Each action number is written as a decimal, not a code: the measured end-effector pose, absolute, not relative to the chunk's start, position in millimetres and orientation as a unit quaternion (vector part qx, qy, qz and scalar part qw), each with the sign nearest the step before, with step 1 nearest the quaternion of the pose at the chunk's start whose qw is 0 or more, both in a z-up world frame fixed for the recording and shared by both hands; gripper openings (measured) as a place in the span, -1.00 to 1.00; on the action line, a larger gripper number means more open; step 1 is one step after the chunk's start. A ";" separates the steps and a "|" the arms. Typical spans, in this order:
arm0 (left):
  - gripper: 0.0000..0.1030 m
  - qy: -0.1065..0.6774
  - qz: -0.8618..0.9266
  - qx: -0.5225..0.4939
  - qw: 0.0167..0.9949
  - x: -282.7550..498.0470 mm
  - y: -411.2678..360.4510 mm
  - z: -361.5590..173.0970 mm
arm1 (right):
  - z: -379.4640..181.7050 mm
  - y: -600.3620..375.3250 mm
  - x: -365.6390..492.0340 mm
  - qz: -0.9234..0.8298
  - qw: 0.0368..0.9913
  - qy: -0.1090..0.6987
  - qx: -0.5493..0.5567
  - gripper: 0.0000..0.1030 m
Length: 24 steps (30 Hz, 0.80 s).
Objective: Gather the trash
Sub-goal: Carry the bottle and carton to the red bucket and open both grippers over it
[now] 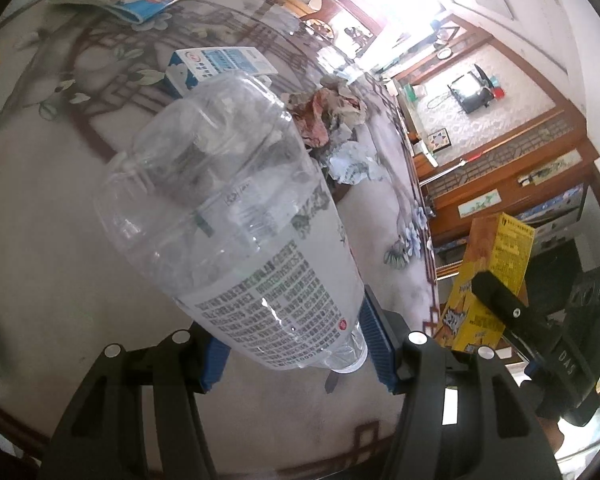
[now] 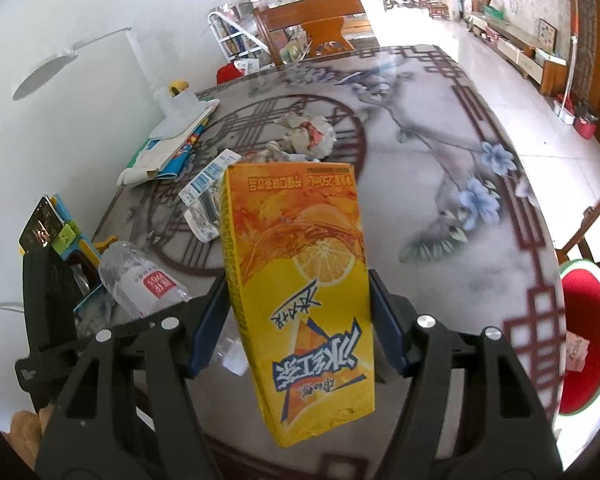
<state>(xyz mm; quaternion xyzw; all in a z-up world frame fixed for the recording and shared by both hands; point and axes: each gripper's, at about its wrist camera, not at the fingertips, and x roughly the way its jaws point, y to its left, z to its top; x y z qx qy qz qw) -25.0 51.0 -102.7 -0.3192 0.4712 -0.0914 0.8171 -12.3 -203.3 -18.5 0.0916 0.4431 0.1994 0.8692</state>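
Observation:
My left gripper (image 1: 296, 340) is shut on a clear plastic bottle (image 1: 236, 220), holding it near the neck above the table; the bottle also shows in the right wrist view (image 2: 140, 280). My right gripper (image 2: 296, 320) is shut on a yellow iced-tea carton (image 2: 300, 280), held upside down above the table; the carton also shows in the left wrist view (image 1: 488, 280). A blue-and-white milk carton (image 1: 216, 66) lies on the table, also seen in the right wrist view (image 2: 208, 178). Crumpled paper (image 1: 328, 114) lies beyond it, also in the right wrist view (image 2: 308, 132).
The table (image 2: 440, 280) has a glass top with a flower pattern. Booklets (image 2: 172, 152) and a white desk lamp (image 2: 60, 64) stand at its far left. A phone on a stand (image 2: 44, 228) is at the left. A red stool (image 2: 584, 340) stands by the right edge.

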 end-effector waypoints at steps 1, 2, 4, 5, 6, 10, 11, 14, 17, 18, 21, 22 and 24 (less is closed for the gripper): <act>0.07 0.471 -0.092 -0.316 0.819 -26.8 49.1 -102.2 | -20.8 -208.6 -15.1 0.197 0.870 0.442 0.096 0.25; 0.07 0.471 -0.093 -0.311 0.820 -26.6 46.4 -101.1 | -23.5 -214.8 -17.8 0.196 0.869 0.443 0.101 0.25; 0.07 0.469 -0.093 -0.300 0.825 -25.9 40.8 -100.2 | -29.8 -225.8 -21.6 0.195 0.866 0.444 0.119 0.25; 0.07 0.469 -0.094 -0.293 0.828 -24.2 38.3 -99.4 | -32.5 -230.5 -22.5 0.195 0.864 0.446 0.128 0.25; 0.07 0.469 -0.093 -0.288 0.829 -17.9 36.7 -99.4 | -35.1 -235.6 -23.4 0.195 0.862 0.447 0.138 0.25; 0.07 0.464 -0.094 -0.272 0.838 -17.8 29.6 -94.7 | -36.8 -250.5 -25.0 0.195 0.860 0.439 0.169 0.25; 0.07 0.463 -0.094 -0.269 0.839 -17.9 29.1 -94.9 | -36.7 -252.4 -25.1 0.195 0.861 0.437 0.171 0.25; 0.07 0.461 -0.092 -0.257 0.844 -15.3 24.8 -94.1 | -37.8 -255.8 -24.8 0.199 0.859 0.435 0.182 0.25; 0.07 0.463 -0.091 -0.247 0.846 -16.4 21.3 -94.4 | -37.3 -257.9 -25.8 0.202 0.859 0.431 0.190 0.25; 0.07 0.463 -0.090 -0.245 0.847 -17.1 20.8 -95.4 | -37.0 -258.2 -26.2 0.203 0.859 0.430 0.190 0.25; 0.07 0.466 -0.085 -0.236 0.848 -16.8 17.1 -96.8 | -37.5 -260.5 -26.3 0.204 0.858 0.429 0.194 0.25; 0.07 0.467 -0.084 -0.234 0.848 -16.6 16.7 -97.3 | -37.9 -260.9 -26.1 0.204 0.858 0.429 0.196 0.26; 0.07 0.469 -0.080 -0.229 0.849 -16.8 15.8 -97.9 | -38.2 -262.1 -25.9 0.203 0.857 0.428 0.200 0.26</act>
